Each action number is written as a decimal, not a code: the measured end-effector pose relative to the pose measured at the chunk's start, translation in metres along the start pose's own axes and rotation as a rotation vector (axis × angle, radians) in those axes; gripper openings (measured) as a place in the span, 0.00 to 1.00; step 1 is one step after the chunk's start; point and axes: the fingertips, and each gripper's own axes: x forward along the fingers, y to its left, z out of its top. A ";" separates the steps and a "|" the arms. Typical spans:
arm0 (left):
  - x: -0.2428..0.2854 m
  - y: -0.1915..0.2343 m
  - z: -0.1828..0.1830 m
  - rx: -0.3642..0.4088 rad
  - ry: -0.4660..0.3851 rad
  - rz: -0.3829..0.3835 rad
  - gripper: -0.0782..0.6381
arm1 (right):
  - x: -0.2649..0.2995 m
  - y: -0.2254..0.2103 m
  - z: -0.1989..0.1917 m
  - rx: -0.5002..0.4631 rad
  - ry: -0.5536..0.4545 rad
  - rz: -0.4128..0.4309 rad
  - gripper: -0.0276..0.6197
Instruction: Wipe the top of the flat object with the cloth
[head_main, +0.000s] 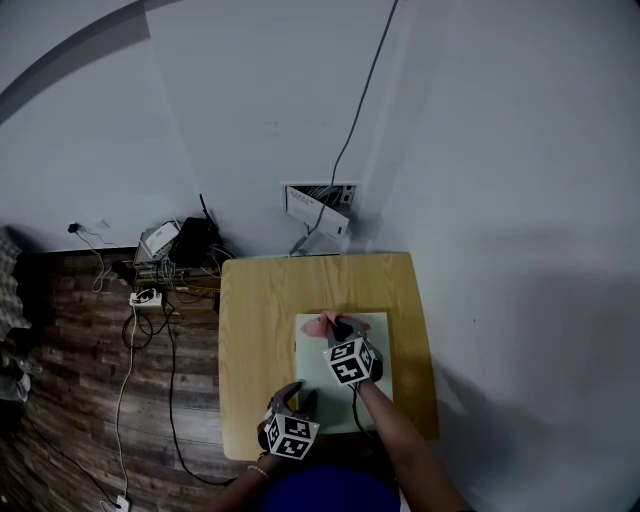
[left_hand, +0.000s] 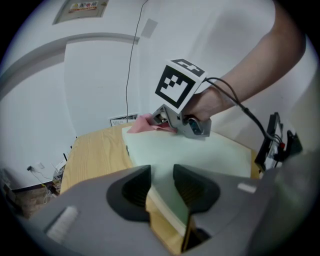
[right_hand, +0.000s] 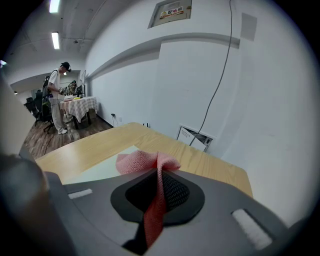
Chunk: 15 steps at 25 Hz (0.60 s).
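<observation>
On smooth pale-green board (head_main: 318, 385), right gripper (right_hand: 159, 189) pinches knitted pink cloth (right_hand: 139, 162).

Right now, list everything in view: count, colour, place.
Table: one, light wood, in front of the person.
Flat object: one, pale green, on the table.
Cloth: one, pink, at the flat object's far edge.
Wall box: one, white, beyond the table.
Power strip: one, white, on the floor left of the table.
Right gripper: one, grey, jaws shut on the cloth.
Left gripper: one, grey, jaws on the flat object's near corner.
</observation>
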 end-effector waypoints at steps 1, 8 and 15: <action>0.000 0.000 0.000 0.000 0.000 0.001 0.29 | -0.001 -0.003 -0.002 0.003 0.001 -0.005 0.07; 0.000 -0.001 -0.001 -0.001 0.002 0.006 0.29 | -0.007 -0.018 -0.012 0.015 0.006 -0.026 0.07; 0.001 -0.002 0.000 -0.002 0.002 0.008 0.29 | -0.014 -0.040 -0.027 0.041 0.017 -0.062 0.07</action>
